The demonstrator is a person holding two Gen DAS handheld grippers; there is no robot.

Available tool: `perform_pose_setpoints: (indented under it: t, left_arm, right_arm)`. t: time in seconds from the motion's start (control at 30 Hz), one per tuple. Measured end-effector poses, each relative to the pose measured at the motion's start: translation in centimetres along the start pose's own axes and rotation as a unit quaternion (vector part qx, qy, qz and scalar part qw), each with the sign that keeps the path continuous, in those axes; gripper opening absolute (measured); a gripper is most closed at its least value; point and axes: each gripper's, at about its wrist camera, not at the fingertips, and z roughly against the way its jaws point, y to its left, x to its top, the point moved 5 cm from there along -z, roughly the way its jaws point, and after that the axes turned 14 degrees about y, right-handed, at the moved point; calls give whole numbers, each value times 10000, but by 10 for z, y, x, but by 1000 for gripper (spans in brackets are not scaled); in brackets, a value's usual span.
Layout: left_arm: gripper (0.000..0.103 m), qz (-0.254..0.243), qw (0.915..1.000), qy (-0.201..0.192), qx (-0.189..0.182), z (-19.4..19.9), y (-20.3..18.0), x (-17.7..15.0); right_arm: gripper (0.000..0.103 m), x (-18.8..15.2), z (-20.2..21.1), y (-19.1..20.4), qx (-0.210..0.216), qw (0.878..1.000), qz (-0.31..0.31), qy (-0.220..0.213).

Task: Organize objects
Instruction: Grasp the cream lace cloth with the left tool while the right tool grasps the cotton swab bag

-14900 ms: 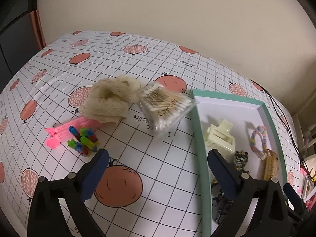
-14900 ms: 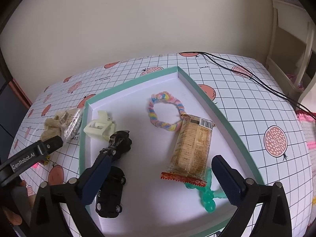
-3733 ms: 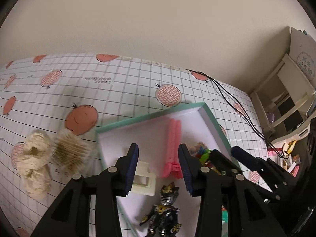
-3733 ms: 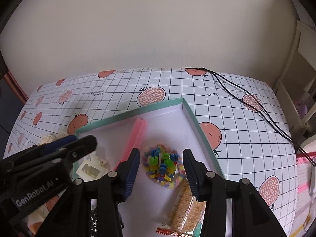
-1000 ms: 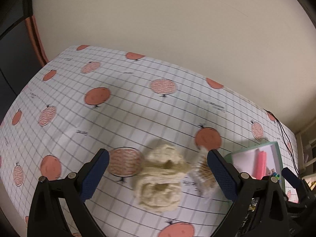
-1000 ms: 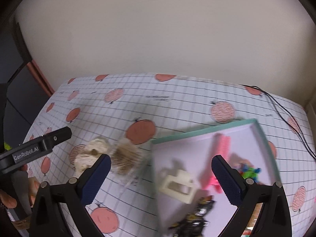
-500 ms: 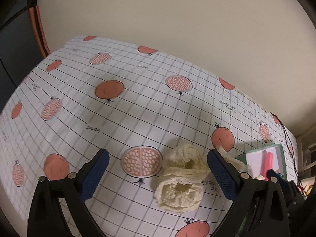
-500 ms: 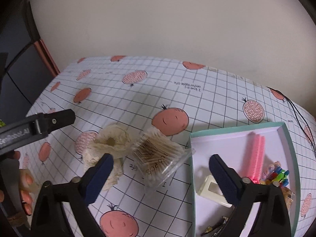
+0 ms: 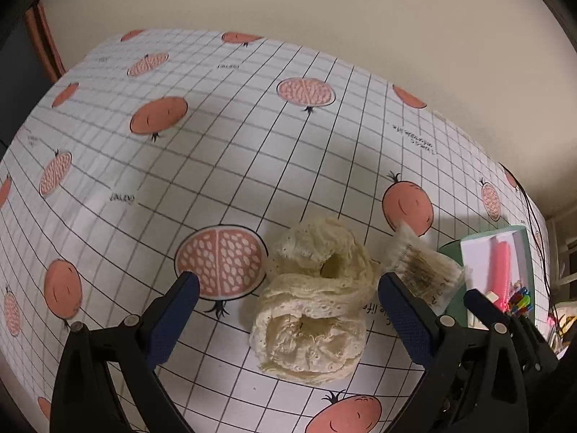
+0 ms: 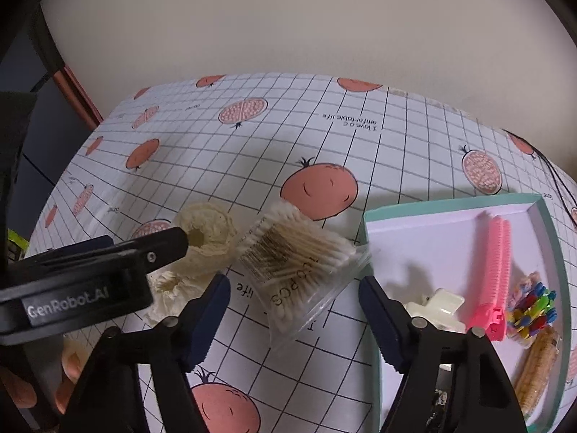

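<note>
Left hand-held gripper (image 9: 285,310) wide open around lace scrunchies (image 9: 313,310); right hand-held gripper (image 10: 294,310) wide open, empty, around swab box (image 10: 299,267), left of tray (image 10: 364,223).

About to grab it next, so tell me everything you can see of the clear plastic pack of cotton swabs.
The clear plastic pack of cotton swabs lies tilted on the gridded tablecloth, outside the tray. It holds tightly packed wooden-stemmed, white-tipped swabs; printing on its clear side looks like "PCS". Its left end sits against the cream lace fabric bundle, its right corner near the teal-rimmed tray. The open right gripper frames it without touching.
</note>
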Motion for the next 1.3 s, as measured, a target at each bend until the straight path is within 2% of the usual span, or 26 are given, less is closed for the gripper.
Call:
perform_pose_setpoints:
  t: [0.2, 0.53, 1.0, 1.23, 1.3]
  left_arm:
    - [99, 154, 9997, 184, -67, -16, 3, -1]
    - [99, 91, 9997, 222, -29, -24, -1, -3]
    - [96, -43, 9991, 405, 109, -41, -8, -7]
    - [86, -99, 9991, 386, 167, -40, -11, -8]
    - [79, -122, 9991, 364, 200, -40, -11, -8]
  right_arm:
    - [69, -1, -8, 0, -54, 10000, -10, 83]
    - [54, -3, -21, -5, -46, 9998, -96, 192]
    - [46, -5, -31, -1, -96, 9996, -74, 238]
    - [42, -6, -32, -1, -110, 9997, -47, 218]
    - [40, -5, -32, -1, -110, 9997, -31, 214]
